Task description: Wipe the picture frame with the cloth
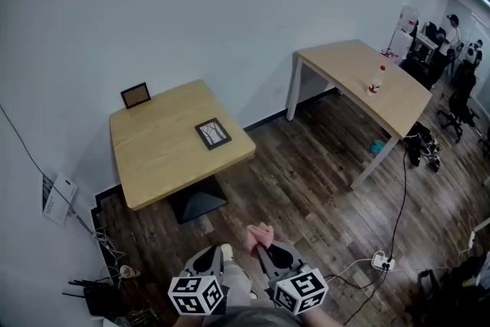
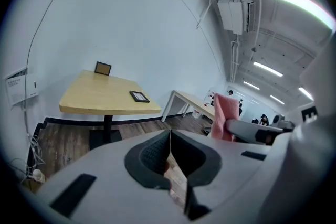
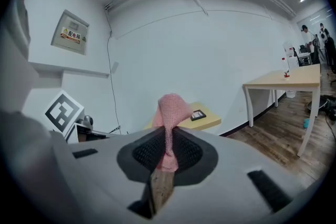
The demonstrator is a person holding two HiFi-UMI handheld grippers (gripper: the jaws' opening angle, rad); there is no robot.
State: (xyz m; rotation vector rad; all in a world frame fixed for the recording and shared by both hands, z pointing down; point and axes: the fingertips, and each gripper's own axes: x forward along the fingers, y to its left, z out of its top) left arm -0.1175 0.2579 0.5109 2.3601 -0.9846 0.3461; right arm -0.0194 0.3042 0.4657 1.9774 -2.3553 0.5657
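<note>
A dark picture frame lies flat on the near right part of a small wooden table; it also shows as the frame and the frame. A second frame stands upright against the wall at the table's back; it appears again as the upright frame. My right gripper is shut on a pink cloth, which sticks up from its jaws as the cloth and the cloth. My left gripper is shut with nothing in it. Both grippers hang low over the floor, well short of the table.
A longer wooden table with a bottle stands to the right. Cables and a power strip lie on the dark wood floor. People and office chairs are at the far right. A white box hangs on the left wall.
</note>
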